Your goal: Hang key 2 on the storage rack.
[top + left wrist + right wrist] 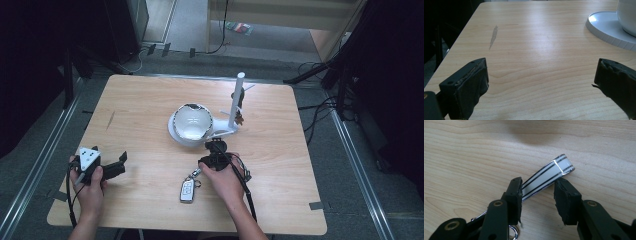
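Pale wood worktop (140, 110) under me, dark room all round, and the action sits in the lower middle of the high view. My right hand-held gripper (206, 164) points down and to the left there, at the key fob (187, 191), which lies flat on the wood just beside my right hand (226, 181).

The fob's long axis runs nearly up and down the high view. Its key ring (194, 176) is at the upper end, towards my right hand-held gripper, and the body points away towards the bottom edge of the frame.

Over to the right gripper view, where the right hand-held gripper (537, 190) straddles the key fob (546, 173). The white body with dark stripes slants from lower left to upper right and its rounded far end clears both pads. The near part slips behind the left-of-frame pad, while a strip of bare wood shows between the fob and the right-of-frame pad. So the jaws stand fairly narrow around it, with no squeeze from both sides that I can see. The key ring (514, 233) glints at the bottom edge.

That slant is what I judge the next move turns on: the fob lies skew across the gap rather than square to the pads.

My left hand-held gripper (120, 165) rests at the lower left, well apart from the fob, so the right hand is plainly the nearer. In the left gripper view the left hand-held gripper (541, 75) stands wide with bare wood between the pads. The white stand (606, 25) sits at the upper right of that view.
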`<state>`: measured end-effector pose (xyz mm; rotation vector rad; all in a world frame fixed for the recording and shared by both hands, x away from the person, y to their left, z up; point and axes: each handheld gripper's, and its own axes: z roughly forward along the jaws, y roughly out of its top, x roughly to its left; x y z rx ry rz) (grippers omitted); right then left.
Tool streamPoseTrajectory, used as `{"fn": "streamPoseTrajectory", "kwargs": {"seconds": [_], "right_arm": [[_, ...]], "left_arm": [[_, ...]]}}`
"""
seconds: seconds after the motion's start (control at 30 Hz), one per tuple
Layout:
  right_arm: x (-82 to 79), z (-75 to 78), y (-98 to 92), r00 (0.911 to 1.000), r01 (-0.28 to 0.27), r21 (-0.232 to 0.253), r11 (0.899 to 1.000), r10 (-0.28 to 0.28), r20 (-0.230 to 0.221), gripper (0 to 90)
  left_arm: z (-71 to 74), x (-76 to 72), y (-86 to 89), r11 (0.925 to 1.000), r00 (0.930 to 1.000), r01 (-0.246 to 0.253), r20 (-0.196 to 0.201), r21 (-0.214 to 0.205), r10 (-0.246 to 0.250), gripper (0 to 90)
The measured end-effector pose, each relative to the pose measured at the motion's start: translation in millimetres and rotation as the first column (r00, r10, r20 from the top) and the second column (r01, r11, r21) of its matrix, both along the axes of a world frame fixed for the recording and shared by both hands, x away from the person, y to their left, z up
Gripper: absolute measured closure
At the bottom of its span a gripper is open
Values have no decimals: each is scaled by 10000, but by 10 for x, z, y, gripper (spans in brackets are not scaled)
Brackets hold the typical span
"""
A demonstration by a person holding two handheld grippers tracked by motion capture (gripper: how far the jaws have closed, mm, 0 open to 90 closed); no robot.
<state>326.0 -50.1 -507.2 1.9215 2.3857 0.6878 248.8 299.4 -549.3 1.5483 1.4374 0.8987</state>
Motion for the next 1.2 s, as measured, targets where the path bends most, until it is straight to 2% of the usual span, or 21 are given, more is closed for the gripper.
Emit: {"fn": "streamPoseTrajectory", "kwargs": {"seconds": [0.33,0.53,0.7,0.8,1.0,1.17,1.2], "right_arm": [[32,-39,66,10000,41,-82,10000,-40,68,601],[51,-62,122,9997,251,-59,9997,-251,-15,595],[83,-61,146,9992,384,-125,9992,-385,-73,633],[88,-59,151,9991,411,-149,9990,-412,-60,670],[66,-27,143,9988,444,-440,9980,-435,222,800],[53,2,127,9992,153,-321,9994,-141,365,898],[49,9,129,9989,49,-426,9991,-29,464,900]], "left_arm": [[0,1,-2,10000,10000,3,-8,22,-3,0],[0,3,-4,10000,10000,23,-25,28,-22,0],[0,3,-4,10000,10000,21,-25,26,-21,0],[0,3,-4,10000,10000,21,-26,13,-21,0],[0,4,-4,10000,10000,21,-37,16,-21,0],[1,5,-5,10000,10000,22,-58,42,-22,0],[1,4,-6,10000,10000,23,-55,38,-23,0]]}}
